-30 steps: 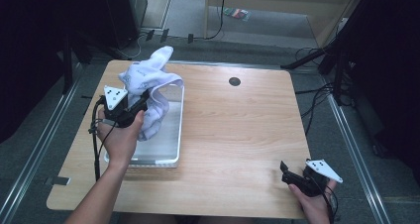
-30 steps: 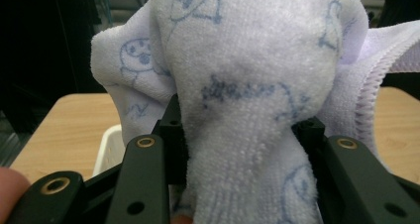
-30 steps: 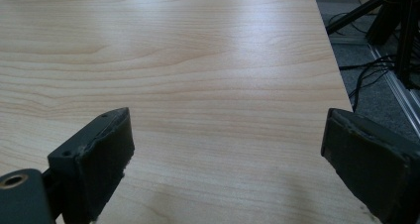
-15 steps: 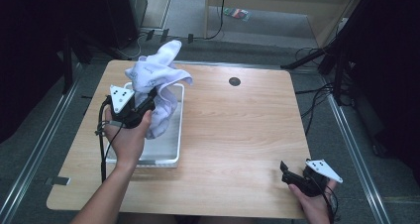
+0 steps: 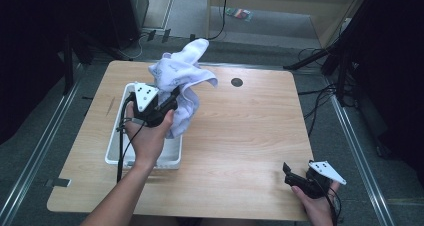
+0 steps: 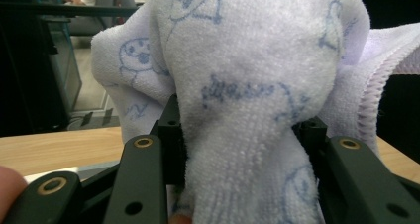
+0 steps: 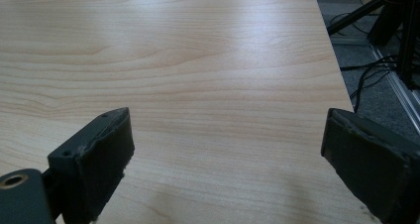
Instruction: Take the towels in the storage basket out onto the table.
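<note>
Between the left tool's [image 6: 242,149] jaws hangs the towel [image 6: 257,85].

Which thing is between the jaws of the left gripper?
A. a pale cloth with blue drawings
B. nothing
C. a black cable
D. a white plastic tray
A: in the left gripper view the left gripper has its jaws pressed on a bunch of the pale cloth, and the high view shows that cloth lifted above the white tray.
</note>
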Motion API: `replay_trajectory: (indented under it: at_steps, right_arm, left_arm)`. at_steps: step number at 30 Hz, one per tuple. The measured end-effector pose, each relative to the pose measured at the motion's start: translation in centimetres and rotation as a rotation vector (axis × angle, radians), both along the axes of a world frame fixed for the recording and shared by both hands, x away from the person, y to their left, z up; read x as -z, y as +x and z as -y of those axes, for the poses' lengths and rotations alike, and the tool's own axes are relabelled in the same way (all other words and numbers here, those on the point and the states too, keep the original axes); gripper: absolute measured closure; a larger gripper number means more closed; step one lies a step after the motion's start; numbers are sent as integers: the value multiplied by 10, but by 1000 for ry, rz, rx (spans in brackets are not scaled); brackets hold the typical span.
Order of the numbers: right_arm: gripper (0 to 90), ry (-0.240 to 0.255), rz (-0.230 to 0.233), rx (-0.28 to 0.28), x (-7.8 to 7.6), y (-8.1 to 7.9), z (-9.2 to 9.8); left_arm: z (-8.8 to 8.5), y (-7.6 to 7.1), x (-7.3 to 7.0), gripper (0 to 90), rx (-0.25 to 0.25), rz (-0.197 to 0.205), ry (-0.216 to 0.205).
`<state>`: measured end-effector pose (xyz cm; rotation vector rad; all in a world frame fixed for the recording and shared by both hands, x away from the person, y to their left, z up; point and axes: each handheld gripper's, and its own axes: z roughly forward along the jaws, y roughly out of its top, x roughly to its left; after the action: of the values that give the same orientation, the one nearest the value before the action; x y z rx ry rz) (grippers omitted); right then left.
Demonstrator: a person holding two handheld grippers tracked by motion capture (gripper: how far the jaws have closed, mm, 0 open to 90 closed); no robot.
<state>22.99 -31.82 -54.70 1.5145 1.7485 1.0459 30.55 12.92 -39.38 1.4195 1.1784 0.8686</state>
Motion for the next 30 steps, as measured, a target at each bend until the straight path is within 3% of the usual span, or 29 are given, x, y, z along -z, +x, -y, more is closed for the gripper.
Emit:
replay_trajectory:
  at_steps: [5, 16, 30]
  right_arm:
    - [57, 0, 1, 0, 0, 0, 0]
    - [57, 2, 0, -1, 0, 0, 0]
    - [57, 5, 1, -2, 0, 0, 0]
  left_arm:
    - [13, 0, 0, 537, 17, -2, -7]
    - [59, -2, 5, 527, 73, -25, -13]
    - [109, -1, 31, 521, 126, -83, 20]
